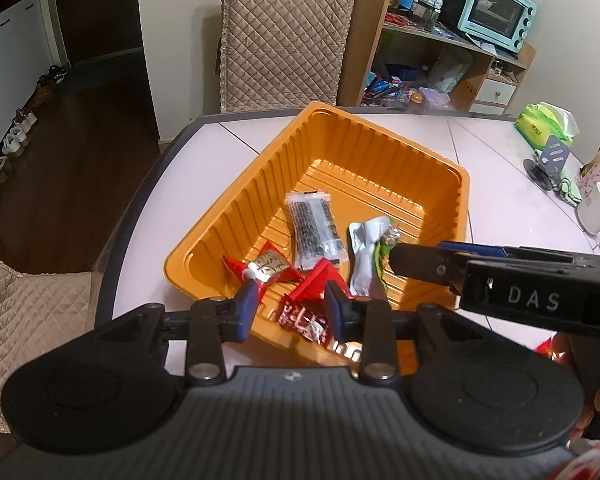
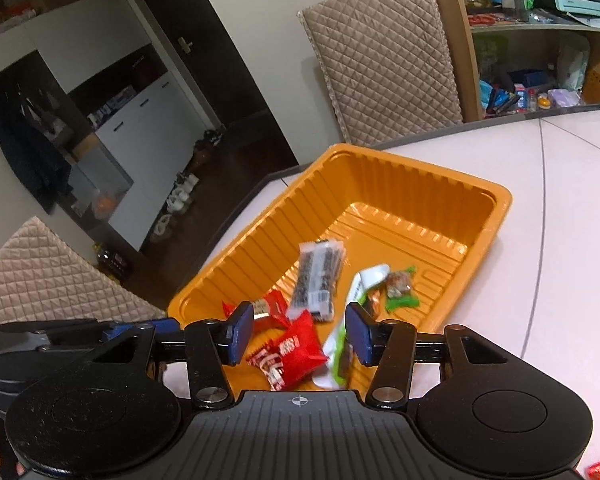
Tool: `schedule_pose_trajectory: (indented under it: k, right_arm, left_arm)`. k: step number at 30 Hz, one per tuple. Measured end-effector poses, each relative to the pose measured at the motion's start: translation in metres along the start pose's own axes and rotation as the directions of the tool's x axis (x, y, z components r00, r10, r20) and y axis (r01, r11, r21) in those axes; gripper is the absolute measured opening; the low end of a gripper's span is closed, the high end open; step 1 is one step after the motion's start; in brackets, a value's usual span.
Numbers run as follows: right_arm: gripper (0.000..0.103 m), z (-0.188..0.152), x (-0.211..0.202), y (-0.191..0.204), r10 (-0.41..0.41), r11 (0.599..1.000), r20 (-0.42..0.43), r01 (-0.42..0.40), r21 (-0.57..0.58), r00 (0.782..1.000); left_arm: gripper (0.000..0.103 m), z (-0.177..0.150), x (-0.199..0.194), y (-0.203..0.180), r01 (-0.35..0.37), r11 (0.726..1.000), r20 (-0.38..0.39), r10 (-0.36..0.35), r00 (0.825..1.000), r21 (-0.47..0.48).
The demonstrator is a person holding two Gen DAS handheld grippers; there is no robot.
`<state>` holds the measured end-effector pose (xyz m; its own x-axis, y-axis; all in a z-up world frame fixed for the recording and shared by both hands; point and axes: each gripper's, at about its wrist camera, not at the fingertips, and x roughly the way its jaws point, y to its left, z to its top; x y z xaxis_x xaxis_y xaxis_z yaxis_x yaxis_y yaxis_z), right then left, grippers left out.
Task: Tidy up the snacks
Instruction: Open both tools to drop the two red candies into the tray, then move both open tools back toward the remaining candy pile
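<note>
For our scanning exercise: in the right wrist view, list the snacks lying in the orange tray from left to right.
red candy with gold label → clear pack of dark seeds → white and green wrapper → green-wrapped candy.

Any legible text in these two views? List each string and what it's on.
"DAS": raised letters on the black body of the right gripper, seen from the left wrist.
Red foil snack packet in the orange ribbed plastic tray: white lettering, too blurred to read.
Red candy with gold label: dark script, not legible.
Green tissue pack: print too small.
</note>
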<state>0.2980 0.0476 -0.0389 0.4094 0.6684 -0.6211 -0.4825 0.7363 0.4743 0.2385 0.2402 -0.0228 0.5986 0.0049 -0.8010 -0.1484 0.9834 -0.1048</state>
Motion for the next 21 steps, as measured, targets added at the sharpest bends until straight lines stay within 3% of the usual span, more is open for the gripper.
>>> schedule_pose_trajectory:
  k: [21]
  right_arm:
    - [0.051,-0.022,-0.058,0.003,-0.01,1.0,0.032,0.01,-0.014,0.999]
  left_arm:
    - [0.043,-0.023,-0.046,-0.019,0.003,1.0,0.028,-0.003,1.0,-0.017]
